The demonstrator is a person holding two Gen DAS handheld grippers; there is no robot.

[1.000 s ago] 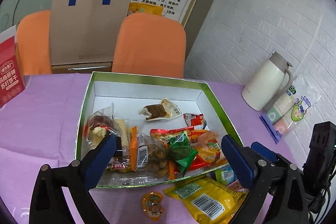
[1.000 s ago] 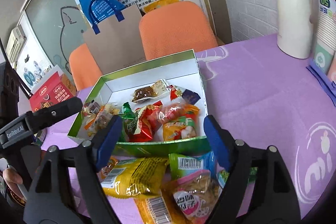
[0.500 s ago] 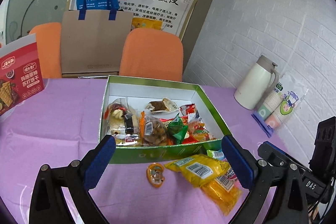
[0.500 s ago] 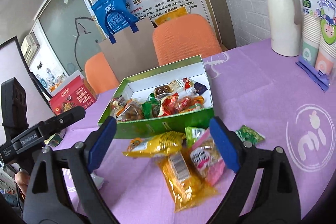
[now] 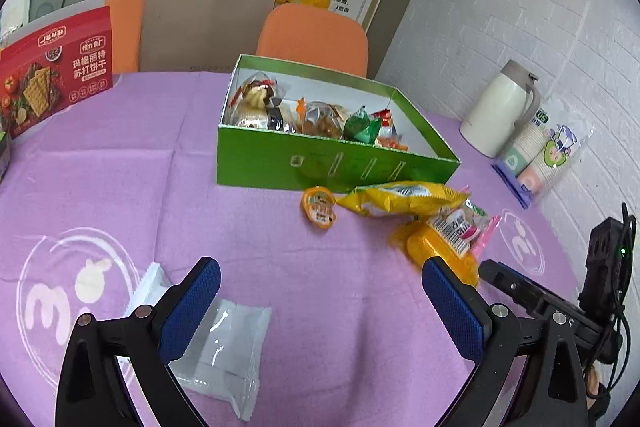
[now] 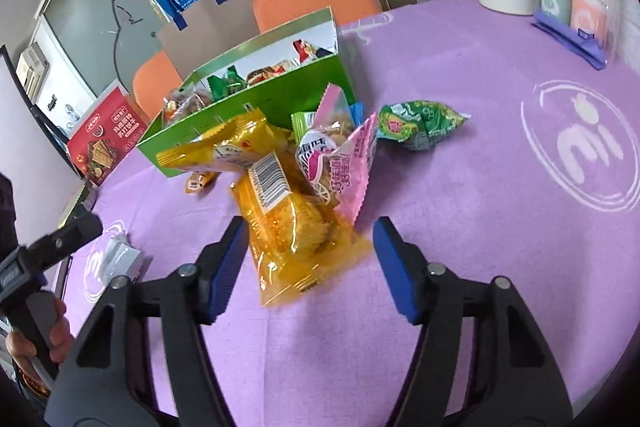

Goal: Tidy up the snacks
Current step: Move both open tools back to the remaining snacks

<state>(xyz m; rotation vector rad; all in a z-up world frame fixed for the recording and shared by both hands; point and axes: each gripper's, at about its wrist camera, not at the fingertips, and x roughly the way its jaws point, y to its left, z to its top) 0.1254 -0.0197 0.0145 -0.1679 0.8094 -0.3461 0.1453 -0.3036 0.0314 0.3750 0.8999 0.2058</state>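
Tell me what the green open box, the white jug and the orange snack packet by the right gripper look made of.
Green open box: glossy coated cardboard, thin folded walls. White jug: smooth matte shell, probably plastic or painted metal. Orange snack packet: shiny translucent plastic film, crinkled.

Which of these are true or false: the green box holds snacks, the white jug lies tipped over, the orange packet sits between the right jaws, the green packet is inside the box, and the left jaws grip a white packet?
1. The green box holds snacks: true.
2. The white jug lies tipped over: false, it stands upright.
3. The orange packet sits between the right gripper's closing jaws: true.
4. The green packet is inside the box: false, it lies on the purple cloth beside it.
5. The left gripper grips a white packet: false, its jaws stand open, empty.
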